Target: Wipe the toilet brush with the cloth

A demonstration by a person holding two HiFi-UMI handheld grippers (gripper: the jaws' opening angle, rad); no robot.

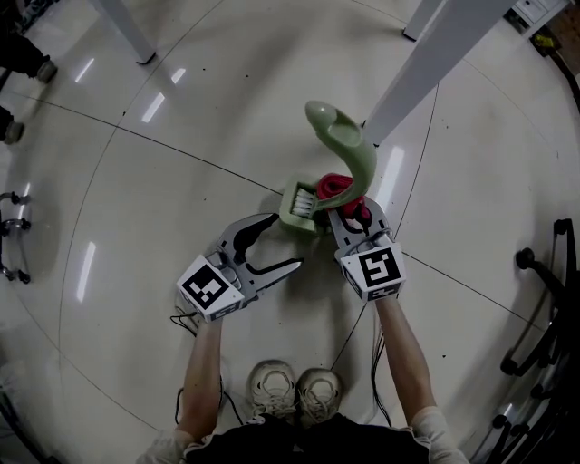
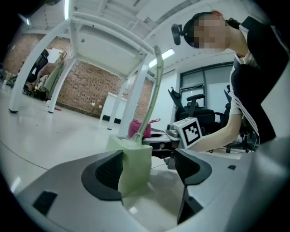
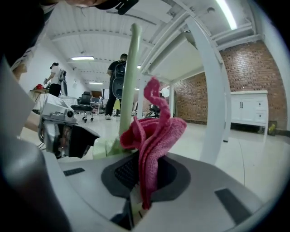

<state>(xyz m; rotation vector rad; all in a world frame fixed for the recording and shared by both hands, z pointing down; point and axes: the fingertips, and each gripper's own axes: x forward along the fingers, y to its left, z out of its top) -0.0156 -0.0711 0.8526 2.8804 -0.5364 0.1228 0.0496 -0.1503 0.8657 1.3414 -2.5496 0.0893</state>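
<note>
Under me lies a pale, glossy floor crossed by thin dark seams, with streaks of ceiling light mirrored in it. A white table stands just ahead of me, and its slanted leg comes down to the floor. Beyond it runs a red brick wall with a low white cabinet against it. To my right, black office chairs stand before a glass-panelled wall. Long strip lights run along the white ceiling, and far off a person stands.
</note>
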